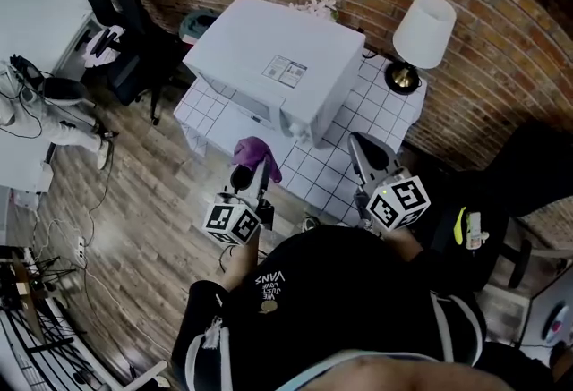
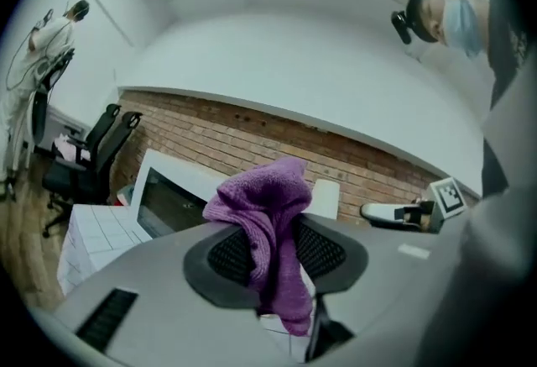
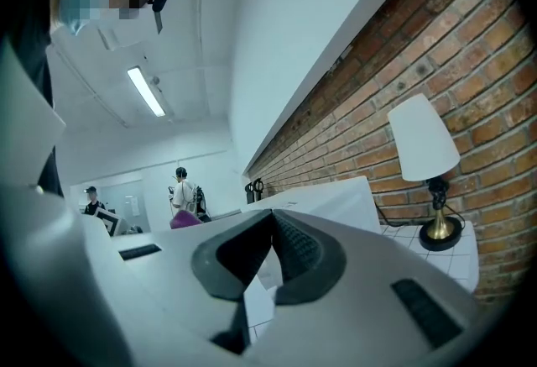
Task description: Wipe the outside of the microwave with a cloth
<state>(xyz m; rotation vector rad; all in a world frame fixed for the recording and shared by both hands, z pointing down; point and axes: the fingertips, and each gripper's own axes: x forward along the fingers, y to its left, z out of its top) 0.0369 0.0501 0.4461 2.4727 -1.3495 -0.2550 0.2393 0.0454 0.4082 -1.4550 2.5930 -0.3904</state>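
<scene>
Holding a purple cloth, the left gripper has both jaws clamped on it. The cloth bunches up above the jaw tips and hangs down below them.

- Head view: left gripper sits at the front edge of the white tiled tabletop, just before the front face of the microwave. The cloth is near that face, and no contact with it shows.
- Left gripper view: the microwave's dark door window lies behind and to the left of the cloth, with the brick wall beyond.
- Right gripper: jaws brought together at the tips, with nothing between them. It is held over the tabletop's front right part, just beside the microwave's right front corner and apart from it.
- Right gripper view: the jaws point along the microwave's side toward the wall.

Microwave: white and boxy, set at an angle on the tabletop, taking most of its left and middle. A printed label is stuck on its top panel. Nothing rests on the top besides the label.

Table lamp: white shade on a brass-coloured base, upright at the tabletop's rear right corner, close against the wall and well apart from both grippers. Its cord trails along the rear edge toward the microwave.

Black office chairs stand on the wood floor off the tabletop's left side.
</scene>
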